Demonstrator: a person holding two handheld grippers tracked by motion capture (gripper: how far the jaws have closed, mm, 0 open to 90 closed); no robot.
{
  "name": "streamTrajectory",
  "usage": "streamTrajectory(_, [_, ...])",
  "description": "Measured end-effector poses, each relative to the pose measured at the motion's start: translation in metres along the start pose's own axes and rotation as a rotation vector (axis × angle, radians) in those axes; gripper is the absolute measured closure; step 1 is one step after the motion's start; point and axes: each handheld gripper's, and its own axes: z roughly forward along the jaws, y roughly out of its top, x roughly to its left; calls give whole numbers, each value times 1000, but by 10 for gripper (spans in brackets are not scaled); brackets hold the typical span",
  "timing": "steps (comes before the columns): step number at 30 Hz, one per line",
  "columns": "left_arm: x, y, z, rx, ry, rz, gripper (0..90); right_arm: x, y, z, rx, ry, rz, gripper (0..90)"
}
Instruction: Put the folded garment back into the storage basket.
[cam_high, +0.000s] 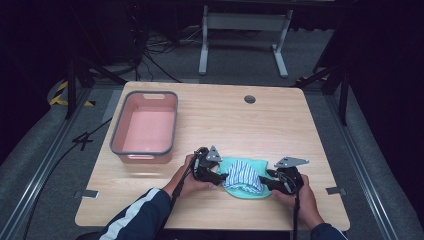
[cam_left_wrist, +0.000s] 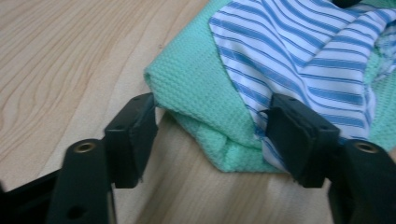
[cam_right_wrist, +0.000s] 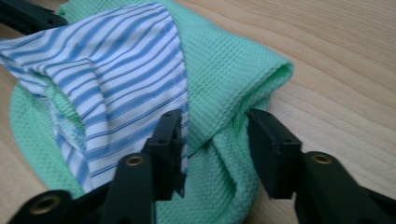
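Light wood table (cam_high: 280, 125), grommet hole (cam_high: 249, 99) up at 12 o'clock, pink tub with grey rim (cam_high: 117, 131) around 10, green waffle towel (cam_high: 250, 192) with striped cloth (cam_high: 243, 174) at 6.

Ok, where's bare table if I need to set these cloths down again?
Bare wood runs right of the pink bin to the table's far right edge, past the grommet hole. It is crowded near the front, where both grippers flank the green cloth and striped cloth.
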Motion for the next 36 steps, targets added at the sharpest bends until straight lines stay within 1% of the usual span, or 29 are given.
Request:
streamTrajectory(2, [-2, 1, 0, 1, -8, -2, 424, 1, 0, 0, 0, 11, 4, 656])
streamTrajectory(3, [-2, 1, -1, 5, -13, 3, 442, 1, 0, 0, 1, 18, 8, 683])
streamTrajectory(4, [-2, 1, -1, 4, -28, 2, 480, 1, 0, 0, 0, 26, 12, 711])
streamTrajectory(5, [-3, 1, -1, 2, -37, 2, 539, 1, 0, 0, -1, 33, 9, 739])
streamTrajectory(6, [-4, 1, -1, -7, -45, -6, 578, 1, -1, 0, -1, 44, 18, 766])
streamTrajectory(7, [-4, 1, -1, -7, -45, -6, 636, 1, -1, 0, -1, 44, 18, 766])
streamTrajectory(8, [-4, 1, -1, -7, -59, -2, 636, 1, -1, 0, -1, 49, 26, 788])
streamTrajectory(9, [-4, 2, -1, -4, -72, 4, 673, 2, -2, 0, -4, 50, 29, 799])
streamTrajectory(10, [-4, 2, -1, -4, -86, 1, 703, 3, -2, -1, -7, 47, 28, 807])
streamTrajectory(11, [-3, 2, -1, 0, -98, 2, 759, 5, -2, -1, -10, 38, 2, 823])
streamTrajectory(12, [-2, 2, 0, -4, -105, 0, 759, 5, -2, -1, -10, 38, 2, 823])
streamTrajectory(14, [-3, 3, 0, -2, -104, 1, 782, 7, -1, -1, -14, 28, -10, 829])
streamTrajectory(16, [-6, 5, -2, 13, -83, 31, 797, 8, -1, -2, -7, 20, -28, 835])
streamTrajectory(17, [-9, 7, -3, 33, -73, 49, 808, 9, 0, -3, -5, 21, -39, 841])
streamTrajectory(18, [-10, 8, -4, 37, -64, 58, 810, 10, 0, -4, -4, 18, -46, 843])
streamTrajectory(19, [-10, 8, -4, 37, -64, 58, 814, 10, 0, -4, -7, 18, -50, 844])
streamTrajectory(20, [-11, 10, -7, 38, -62, 67, 817, 9, 1, -5, -7, 20, -53, 844])
streamTrajectory(25, [-11, 14, -12, 30, -71, 69, 819, 11, 4, -10, -15, 23, -55, 845])
streamTrajectory(26, [-12, 14, -12, 22, -71, 66, 820, 11, 4, -11, -20, 20, -63, 845])
streamTrajectory(28, [-13, 15, -14, 26, -70, 70, 820, 11, 5, -14, -28, 22, -58, 846])
streamTrajectory(29, [-12, 16, -15, 32, -69, 82, 819, 11, 6, -16, -33, 24, -59, 846])
streamTrajectory(30, [-12, 17, -15, 29, -68, 83, 819, 11, 6, -17, -37, 25, -56, 846])
streamTrajectory(31, [-13, 17, -16, 29, -72, 75, 819, 11, 7, -19, -39, 22, -65, 846])
streamTrajectory(32, [-13, 18, -17, 20, -67, 79, 819, 11, 8, -20, -45, 22, -64, 846])
streamTrajectory(33, [-13, 19, -18, 13, -71, 69, 819, 11, 9, -22, -51, 21, -65, 846])
streamTrajectory(34, [-13, 21, -19, 9, -70, 69, 819, 10, 10, -24, -55, 18, -69, 846])
streamTrajectory(36, [-14, 23, -21, 10, -67, 63, 819, 10, 12, -27, -58, 16, -67, 845])
